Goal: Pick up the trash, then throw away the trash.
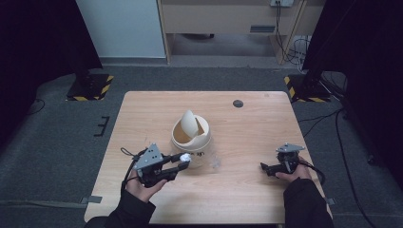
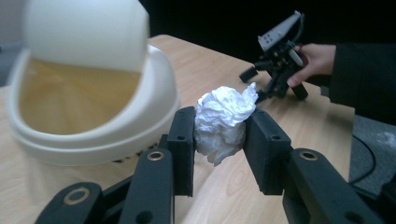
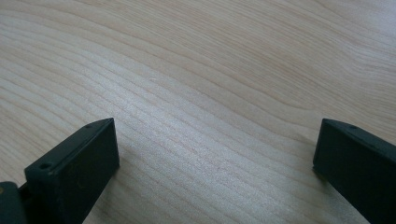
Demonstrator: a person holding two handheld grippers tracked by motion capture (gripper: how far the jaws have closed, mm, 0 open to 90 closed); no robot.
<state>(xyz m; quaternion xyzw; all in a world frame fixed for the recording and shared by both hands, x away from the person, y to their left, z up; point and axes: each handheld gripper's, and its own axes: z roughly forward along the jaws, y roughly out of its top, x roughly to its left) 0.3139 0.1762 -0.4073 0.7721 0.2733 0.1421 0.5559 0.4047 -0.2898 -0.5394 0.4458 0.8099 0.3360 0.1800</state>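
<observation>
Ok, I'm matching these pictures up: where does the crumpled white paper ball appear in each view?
High view: crumpled white paper ball left of centre, shut in the left gripper.
Left gripper view: centre, pinched in that gripper.
Right gripper view: not in it.
Shared landmark: cream swing-lid bin, beside the ball in both; the wooden table in all three.

The high view is dim and soft, with dark upper corners. In the left gripper view the cream plastic bin with swing lid [image 2: 88,93] is blurred and the crumpled white paper ball [image 2: 223,120] sharp. Soft glare lies on the pale wooden counter [image 3: 196,70].
</observation>
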